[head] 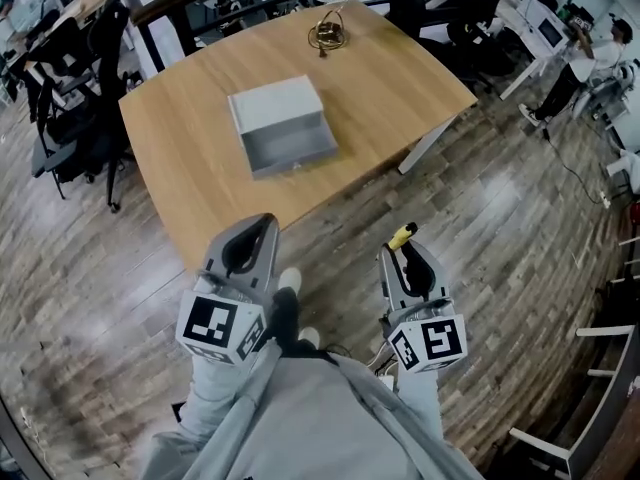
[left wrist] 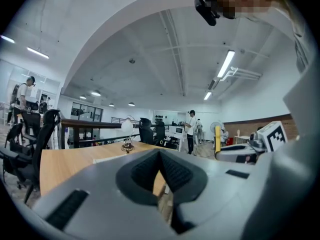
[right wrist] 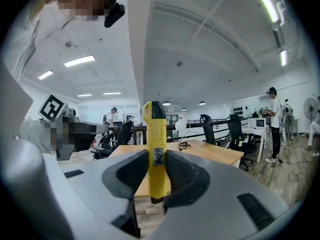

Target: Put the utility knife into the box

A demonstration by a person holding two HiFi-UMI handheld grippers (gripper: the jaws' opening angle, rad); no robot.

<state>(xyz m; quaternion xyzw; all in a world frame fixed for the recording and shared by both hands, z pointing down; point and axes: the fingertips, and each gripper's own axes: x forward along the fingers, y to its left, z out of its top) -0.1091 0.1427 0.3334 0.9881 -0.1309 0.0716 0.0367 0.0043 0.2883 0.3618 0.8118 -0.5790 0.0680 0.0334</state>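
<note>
A yellow utility knife point(right wrist: 155, 149) with a black tip stands upright between the pads of my right gripper point(right wrist: 156, 171), which is shut on it. In the head view the knife point(head: 402, 235) sticks out of that gripper point(head: 408, 260), held over the floor near the table's front edge. An open grey box point(head: 282, 125) rests in the middle of the wooden table point(head: 190, 158), well ahead of both grippers. My left gripper point(head: 247, 253) hangs at the table's front edge; its pads point(left wrist: 172, 174) meet with nothing between them.
A small lamp with a coiled cable point(head: 327, 30) stands at the table's far edge. Office chairs point(head: 70, 118) are left of the table. A person point(head: 585, 63) stands at the far right by desks. Wood floor lies around the table.
</note>
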